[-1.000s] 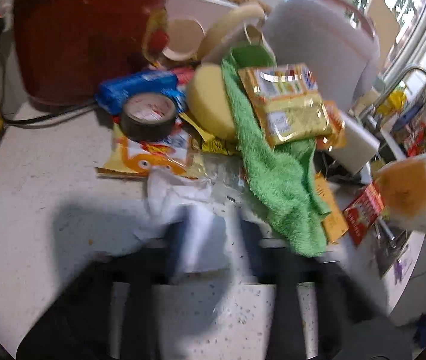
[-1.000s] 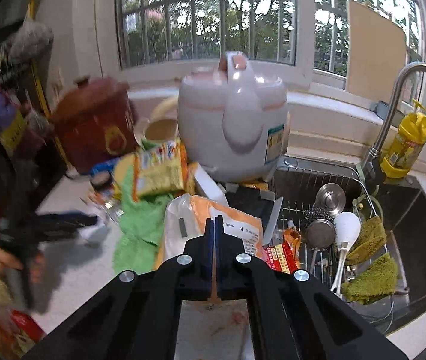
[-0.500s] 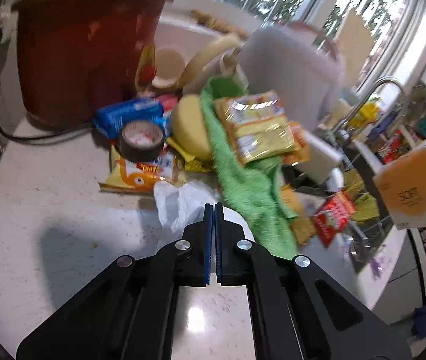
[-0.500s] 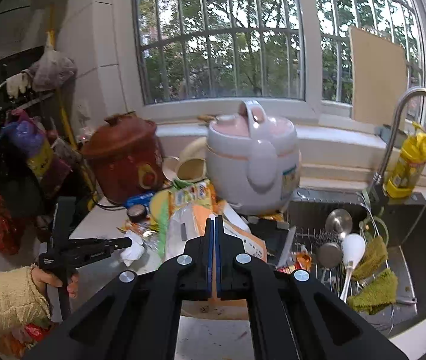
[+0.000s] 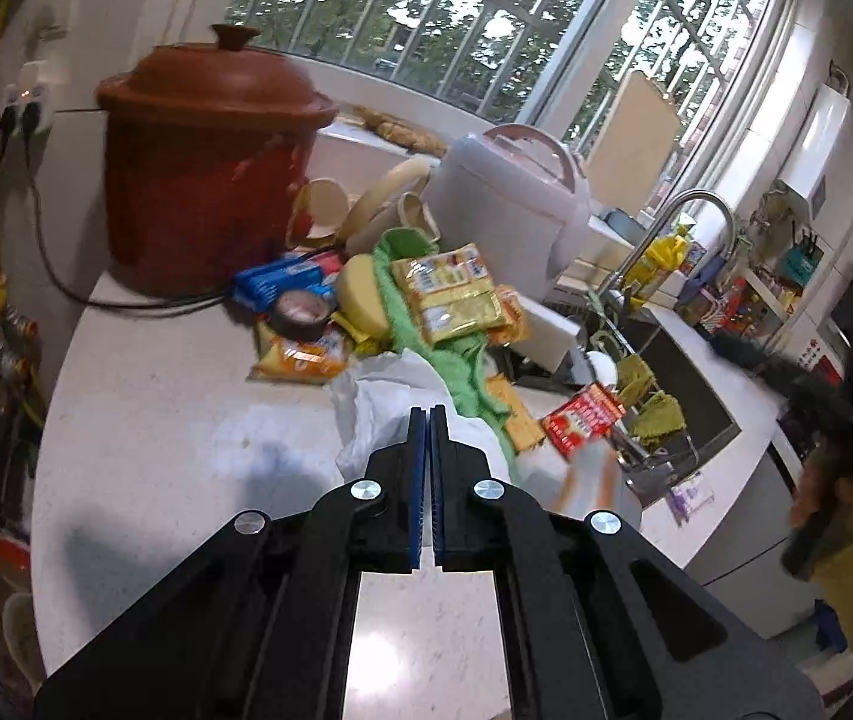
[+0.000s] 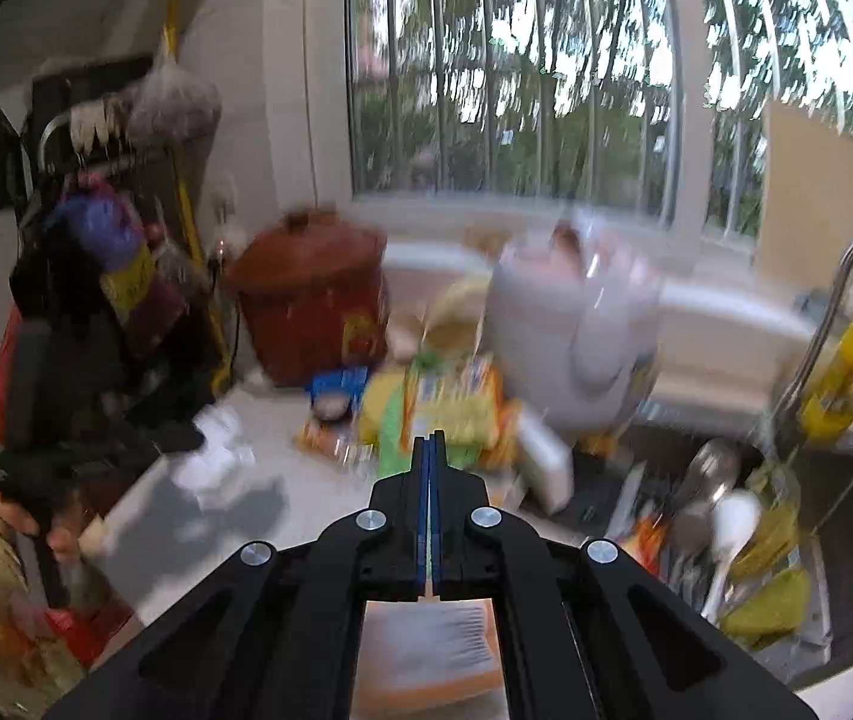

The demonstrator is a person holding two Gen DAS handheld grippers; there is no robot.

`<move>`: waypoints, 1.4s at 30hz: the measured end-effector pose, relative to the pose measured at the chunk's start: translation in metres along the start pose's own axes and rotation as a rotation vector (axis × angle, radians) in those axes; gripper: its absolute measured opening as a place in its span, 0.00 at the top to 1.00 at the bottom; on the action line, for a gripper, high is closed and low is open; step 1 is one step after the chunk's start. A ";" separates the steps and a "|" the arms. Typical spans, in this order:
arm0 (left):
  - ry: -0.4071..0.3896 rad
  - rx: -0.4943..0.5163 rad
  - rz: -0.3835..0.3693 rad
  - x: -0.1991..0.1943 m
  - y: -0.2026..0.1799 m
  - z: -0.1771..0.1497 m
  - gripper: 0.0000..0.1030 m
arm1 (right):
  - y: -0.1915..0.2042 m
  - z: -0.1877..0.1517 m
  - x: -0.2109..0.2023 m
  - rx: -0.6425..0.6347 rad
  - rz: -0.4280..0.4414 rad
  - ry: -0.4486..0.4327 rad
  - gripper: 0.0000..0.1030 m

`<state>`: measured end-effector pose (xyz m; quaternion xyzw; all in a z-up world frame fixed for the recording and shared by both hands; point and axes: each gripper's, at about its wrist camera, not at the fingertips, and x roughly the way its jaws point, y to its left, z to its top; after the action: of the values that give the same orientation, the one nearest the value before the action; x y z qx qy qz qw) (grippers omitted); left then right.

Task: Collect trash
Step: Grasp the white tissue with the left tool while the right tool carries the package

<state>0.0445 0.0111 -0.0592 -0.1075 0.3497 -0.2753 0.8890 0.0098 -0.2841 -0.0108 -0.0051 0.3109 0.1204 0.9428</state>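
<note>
A: How did the left gripper [image 5: 428, 420] stand?

B: Its blue-padded fingers [image 5: 419, 480] were pressed together, pinching the crumpled white plastic bag [image 5: 387, 405], which bulged out past the tips over the pale speckled desk [image 5: 186, 438].

A: And the right gripper [image 6: 431, 444]?

B: Its fingers were shut tight too, clamped on the white-and-orange printed wrapper [image 6: 426, 654], which showed below them, near the bottom of the right wrist view. That view was blurred.

A: What had changed from half a second before?

B: The left gripper had lifted and drawn back: the white bag rose with it, and more of the desk's left edge came into sight. The right gripper had swung as well, so the wrapper no longer hung at the far right of the left view but blurred just right of the left fingers.

A: Where did the rest of the trash lie?

B: Beyond the left fingertips, toward the back of the desk: a yellow snack packet [image 5: 453, 291] on a green towel [image 5: 426, 324], a roll of dark tape [image 5: 301, 315], and a blue biscuit pack [image 5: 282, 285] in front of the brown clay pot [image 5: 204, 162].
</note>
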 end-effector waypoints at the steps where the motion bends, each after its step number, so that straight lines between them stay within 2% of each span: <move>1: 0.002 -0.003 -0.001 -0.003 0.000 -0.002 0.99 | -0.005 -0.012 0.012 0.038 -0.013 0.051 0.85; 2: 0.003 -0.006 -0.003 -0.005 0.001 -0.005 0.99 | -0.007 -0.019 0.018 0.063 -0.009 0.086 0.64; 3: 0.004 -0.004 0.001 -0.008 0.001 -0.009 0.99 | -0.010 -0.029 0.021 0.109 -0.006 0.117 0.15; 4: 0.007 -0.002 0.002 -0.010 0.002 -0.012 0.99 | -0.011 -0.041 0.019 0.161 -0.004 0.134 0.05; 6: 0.009 -0.008 0.004 -0.014 0.005 -0.018 0.99 | -0.006 -0.054 0.018 0.183 0.010 0.182 0.11; 7: 0.010 -0.014 0.000 -0.015 0.006 -0.020 0.99 | -0.001 -0.062 0.016 0.188 -0.042 0.206 0.09; 9: 0.007 -0.018 -0.009 -0.018 0.007 -0.023 0.99 | 0.009 -0.075 0.014 0.218 -0.026 0.231 0.04; 10: 0.006 -0.016 -0.011 -0.019 0.007 -0.024 0.99 | 0.016 -0.083 0.017 0.212 -0.010 0.255 0.05; 15: 0.017 -0.012 -0.025 -0.029 0.010 -0.030 0.99 | 0.057 -0.109 0.030 0.060 -0.021 0.264 0.05; 18: 0.020 -0.007 -0.021 -0.035 0.014 -0.032 0.99 | 0.061 -0.125 0.032 0.162 -0.024 0.281 0.05; 20: 0.019 -0.010 -0.021 -0.040 0.016 -0.033 0.99 | 0.061 -0.134 0.033 0.245 -0.081 0.271 0.05; 24: 0.031 -0.002 -0.021 -0.044 0.020 -0.034 0.99 | 0.072 -0.143 0.046 0.257 -0.181 0.243 0.05; 27: 0.038 0.012 -0.026 -0.047 0.022 -0.034 0.99 | 0.071 -0.143 0.054 0.366 -0.250 0.222 0.05; 30: 0.043 0.015 -0.027 -0.049 0.024 -0.035 0.99 | 0.073 -0.140 0.066 0.451 -0.311 0.206 0.05; 32: 0.046 0.018 -0.026 -0.050 0.025 -0.035 0.99 | 0.075 -0.141 0.079 0.460 -0.318 0.219 0.05; 34: 0.046 0.022 -0.027 -0.051 0.027 -0.034 0.99 | 0.073 -0.145 0.087 0.479 -0.268 0.212 0.11; 37: 0.044 0.022 -0.031 -0.054 0.030 -0.033 0.99 | 0.069 -0.145 0.085 0.468 -0.193 0.187 0.34; 39: 0.042 0.022 -0.032 -0.054 0.032 -0.032 0.99 | 0.063 -0.144 0.082 0.483 -0.140 0.175 0.46; 42: 0.041 0.008 -0.043 -0.053 0.036 -0.032 0.99 | 0.060 -0.142 0.077 0.466 -0.120 0.166 0.55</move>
<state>0.0056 0.0703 -0.0663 -0.1058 0.3643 -0.2979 0.8760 -0.0278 -0.2204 -0.1666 0.1842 0.4056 -0.0117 0.8952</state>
